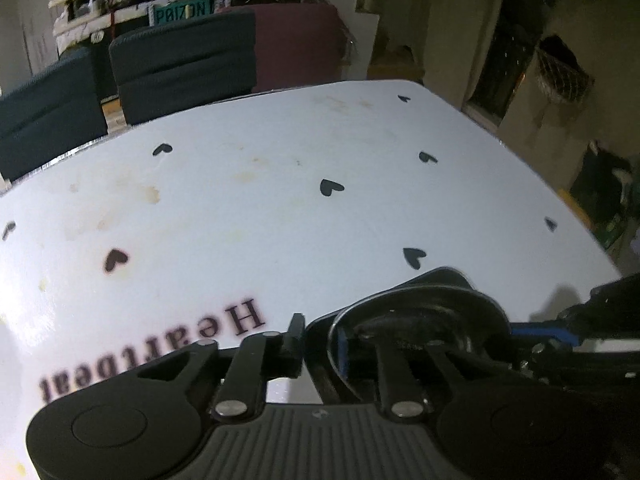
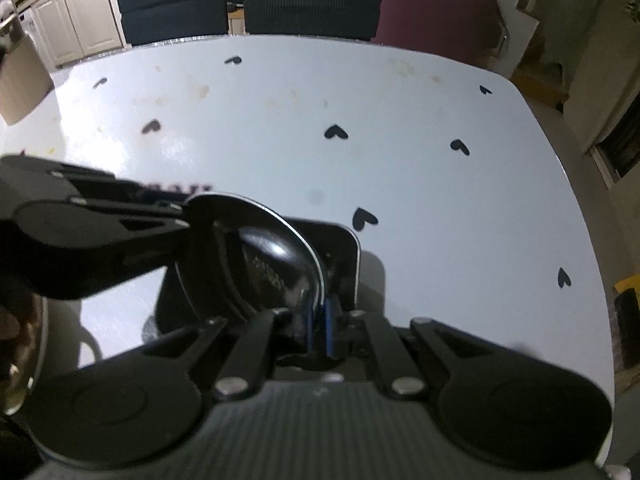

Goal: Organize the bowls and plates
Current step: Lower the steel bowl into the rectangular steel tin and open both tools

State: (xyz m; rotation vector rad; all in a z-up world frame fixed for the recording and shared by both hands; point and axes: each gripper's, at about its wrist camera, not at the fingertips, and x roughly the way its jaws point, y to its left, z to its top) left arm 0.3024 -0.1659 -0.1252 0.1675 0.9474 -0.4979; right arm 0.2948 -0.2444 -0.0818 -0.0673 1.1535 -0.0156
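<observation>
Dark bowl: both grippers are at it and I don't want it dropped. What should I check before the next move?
1. Right gripper closed on the dark bowl rim, blue pads either side: ok.
2. Left gripper jaws straddle the opposite rim: ok.
3. Left jaws actually pressing the rim: cannot tell.
4. Bowl separated from the square dark dish right behind it: cannot tell.
5. Bare stretch of table ahead for setting down: ok.
</observation>
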